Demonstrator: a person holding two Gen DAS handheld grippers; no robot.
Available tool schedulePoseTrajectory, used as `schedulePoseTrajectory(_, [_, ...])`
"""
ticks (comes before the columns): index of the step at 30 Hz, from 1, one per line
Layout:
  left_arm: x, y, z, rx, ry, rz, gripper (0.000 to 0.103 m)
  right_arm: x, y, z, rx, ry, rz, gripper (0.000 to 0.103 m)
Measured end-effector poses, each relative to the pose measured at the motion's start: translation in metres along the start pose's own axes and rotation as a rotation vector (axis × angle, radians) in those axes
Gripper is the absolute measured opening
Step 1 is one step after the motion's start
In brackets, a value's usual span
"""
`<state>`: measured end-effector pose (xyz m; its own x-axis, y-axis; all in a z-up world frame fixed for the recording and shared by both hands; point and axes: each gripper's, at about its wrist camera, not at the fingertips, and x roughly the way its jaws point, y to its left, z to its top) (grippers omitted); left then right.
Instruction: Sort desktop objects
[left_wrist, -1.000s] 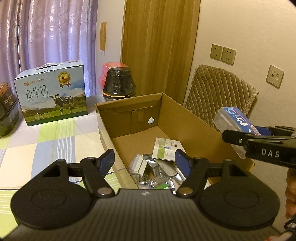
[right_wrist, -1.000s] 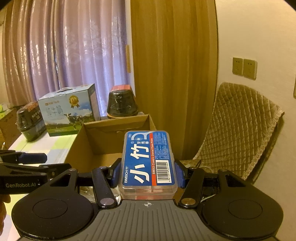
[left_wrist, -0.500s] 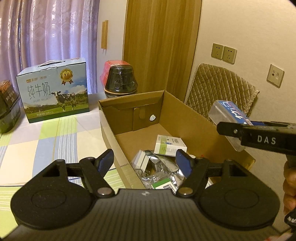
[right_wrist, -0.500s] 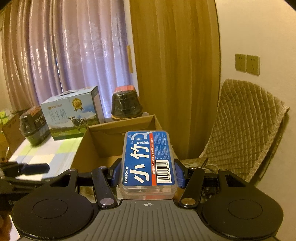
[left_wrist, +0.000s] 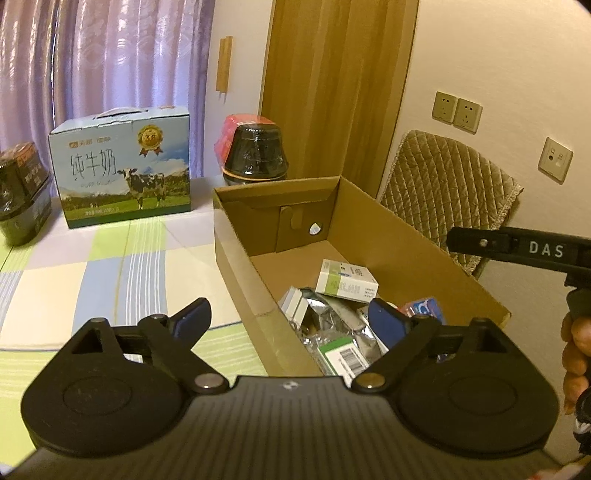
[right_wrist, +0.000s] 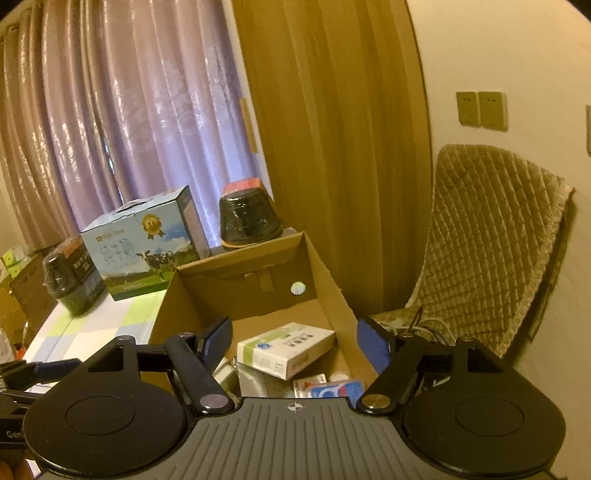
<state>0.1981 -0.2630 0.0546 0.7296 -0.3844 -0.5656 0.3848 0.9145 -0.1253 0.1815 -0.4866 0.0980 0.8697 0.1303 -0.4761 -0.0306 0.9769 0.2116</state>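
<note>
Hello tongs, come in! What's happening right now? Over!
Left tongs open, empty. Right tongs open, empty, above cardboard box. Blue floss case lying inside. Nothing blocking.

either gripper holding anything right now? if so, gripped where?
Nothing held. Left gripper and right gripper both stand open with empty jaws. The blue-labelled floss box lies loose in the cardboard box.

Carton (left_wrist: 384, 221): matt brown corrugated cardboard.
Pouches (left_wrist: 332, 317): crinkled, shiny foil.
Milk box (left_wrist: 122, 162): glossy printed card.
Chair cover (right_wrist: 491, 236): quilted beige cloth.
Table (left_wrist: 92, 266): smooth checked cloth.
Right tool (right_wrist: 293, 343): matt black plastic, blue pads.
</note>
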Motion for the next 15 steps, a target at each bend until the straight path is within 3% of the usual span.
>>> schedulePoseTrajectory(10, [-0.033, -0.007, -0.010, -0.049, 0.003, 0.005, 0.100, -0.040, -0.005, -0.005, 0.025, 0.000, -0.009, 0.086])
schedulePoseTrajectory(15, [-0.058, -0.014, -0.016, -0.059, 0.006, 0.031, 0.102, -0.064, -0.003, -0.011, 0.040, 0.058, -0.005, 0.096])
